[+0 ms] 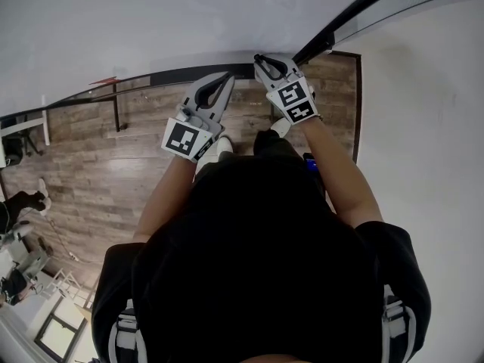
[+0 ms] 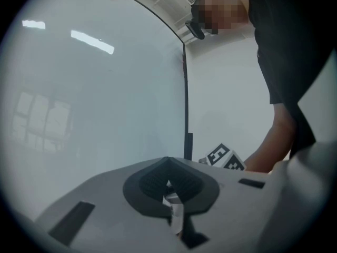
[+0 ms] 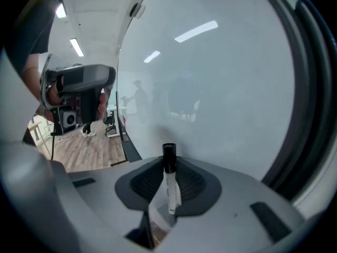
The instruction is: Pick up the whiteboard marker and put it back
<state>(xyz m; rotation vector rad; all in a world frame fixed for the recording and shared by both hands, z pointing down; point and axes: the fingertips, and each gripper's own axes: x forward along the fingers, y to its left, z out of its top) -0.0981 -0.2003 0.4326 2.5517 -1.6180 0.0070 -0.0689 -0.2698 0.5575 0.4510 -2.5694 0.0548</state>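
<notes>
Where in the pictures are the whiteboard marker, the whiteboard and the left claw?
whiteboard marker (image 3: 170,187): right gripper view, on its white barrel below the black cap.
whiteboard (image 3: 221,88): right gripper view, on its bare glossy surface.
left claw (image 2: 168,167): left gripper view, where its closed tips meet.

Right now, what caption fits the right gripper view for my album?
Right tongs pinch a whiteboard marker, black cap pointing at the whiteboard.

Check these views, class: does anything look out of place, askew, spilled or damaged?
Nothing stands out. The whiteboard marker is clamped in the right gripper, with its black cap pointing out past the jaws toward the whiteboard. The left gripper is shut with nothing evident in it. No spill or damage shows.
</notes>
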